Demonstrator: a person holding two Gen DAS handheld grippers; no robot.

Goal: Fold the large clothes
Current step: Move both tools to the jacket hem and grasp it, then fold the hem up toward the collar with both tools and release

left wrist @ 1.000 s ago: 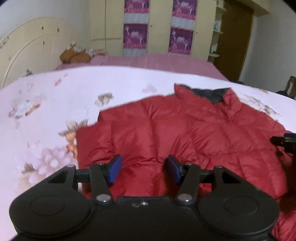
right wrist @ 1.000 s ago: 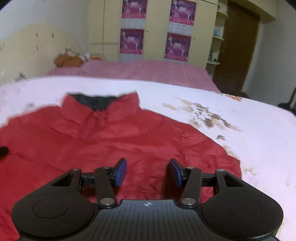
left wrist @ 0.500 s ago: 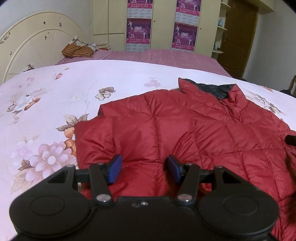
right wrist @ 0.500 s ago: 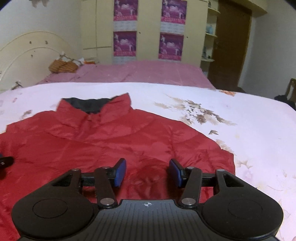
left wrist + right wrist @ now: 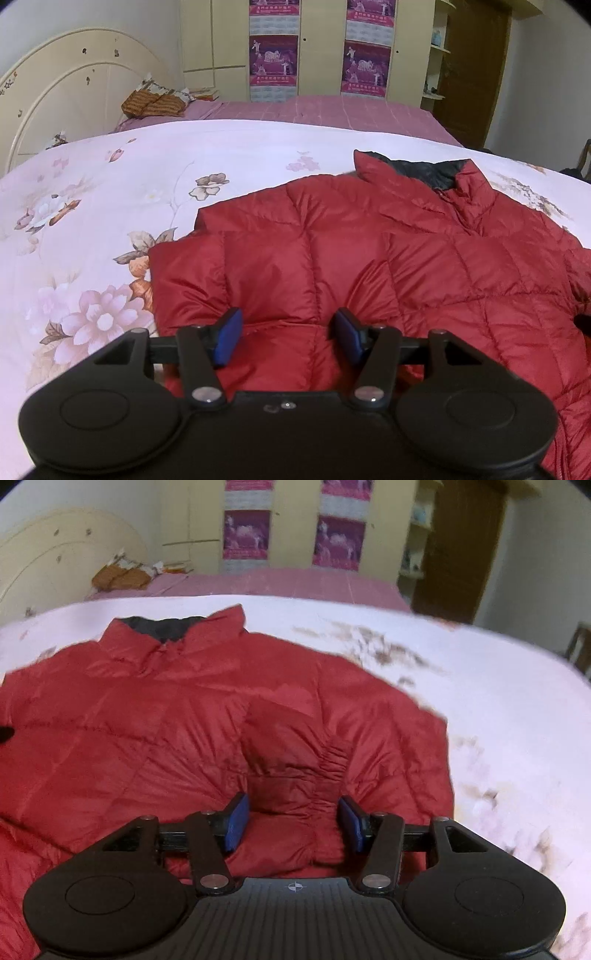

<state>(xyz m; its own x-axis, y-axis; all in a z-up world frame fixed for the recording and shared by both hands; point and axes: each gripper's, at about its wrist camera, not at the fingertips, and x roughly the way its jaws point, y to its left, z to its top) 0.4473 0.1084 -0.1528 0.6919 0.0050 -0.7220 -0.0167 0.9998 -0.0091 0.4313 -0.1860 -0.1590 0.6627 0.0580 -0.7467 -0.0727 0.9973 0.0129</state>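
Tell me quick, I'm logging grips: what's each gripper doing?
Left gripper: open above the jacket, holding nothing.
Right gripper: open, jaws either side of a jacket fold, not pinching it.

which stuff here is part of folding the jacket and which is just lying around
For the job:
- red quilted puffer jacket
- left gripper
- right gripper
- floral white bedspread

Lying about:
- brown striped cloth bundle
- purple posters

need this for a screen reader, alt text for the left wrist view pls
A red puffer jacket lies spread on a floral bedspread, collar away from the camera. The left gripper hangs over its near edge, jaws open.
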